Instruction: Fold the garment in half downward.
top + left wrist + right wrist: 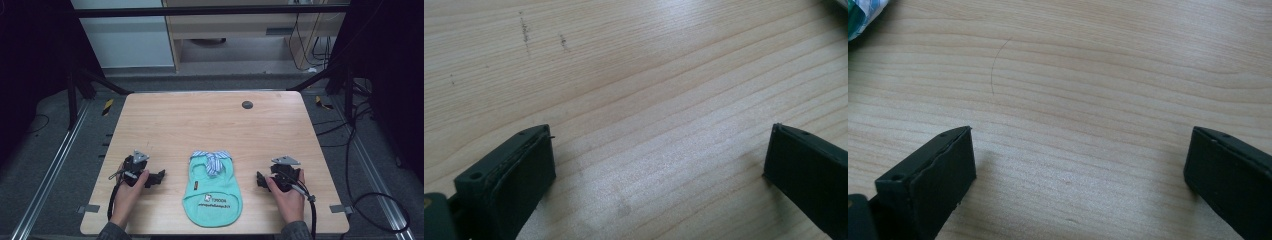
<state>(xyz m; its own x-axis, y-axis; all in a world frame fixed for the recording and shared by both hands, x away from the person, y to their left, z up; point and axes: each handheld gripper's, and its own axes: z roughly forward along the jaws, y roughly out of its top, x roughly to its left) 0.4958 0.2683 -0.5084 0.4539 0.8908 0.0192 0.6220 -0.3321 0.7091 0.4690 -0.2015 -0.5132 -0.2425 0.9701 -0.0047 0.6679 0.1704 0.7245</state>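
Note:
A small mint-green pet shirt (212,190) with a striped blue-and-white collar lies flat near the table's front edge, print side up. My left gripper (159,177) rests on the wood to the shirt's left, jaws pointing toward it. In the left gripper view its jaws stand wide apart over bare wood, left gripper (659,165) open with nothing between. My right gripper (260,179) rests to the shirt's right, pointing at it. The right gripper (1080,165) is open and empty too; a corner of the shirt's collar (863,15) shows at that view's top left.
The light wooden table (210,125) has a small dark round plug (247,104) near its back edge. Cables (312,210) trail from the grippers off the front. Black frame posts and floor rails flank the table.

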